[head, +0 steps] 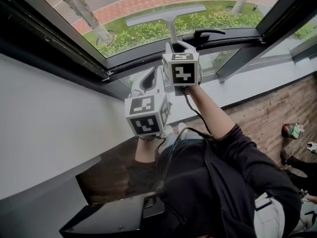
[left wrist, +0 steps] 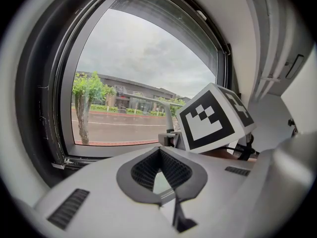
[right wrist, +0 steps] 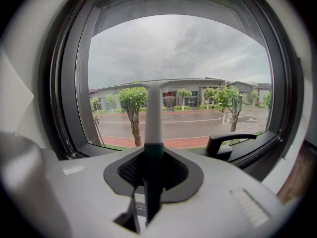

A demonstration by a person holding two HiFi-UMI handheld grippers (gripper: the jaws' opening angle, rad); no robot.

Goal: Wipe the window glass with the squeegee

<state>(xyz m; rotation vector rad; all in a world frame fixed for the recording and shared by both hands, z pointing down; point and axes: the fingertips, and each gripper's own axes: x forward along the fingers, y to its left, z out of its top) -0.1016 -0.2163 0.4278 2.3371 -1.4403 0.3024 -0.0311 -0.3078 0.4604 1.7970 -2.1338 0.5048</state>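
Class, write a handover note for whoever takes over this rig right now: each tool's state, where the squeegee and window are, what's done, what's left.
Right tool: shut on the squeegee by its green grip, blade up in front of the window glass; contact can't be judged.
Left tool: shut, empty, beside the right one.
Black window handle: low on the frame, right of the squeegee.
Done: squeegee in hand; wiped area can't be told.
Left: wipe the glass.

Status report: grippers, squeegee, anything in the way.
Right gripper shut on squeegee. Left gripper shut, empty. Squeegee raised at window glass. Window handle low on its right.
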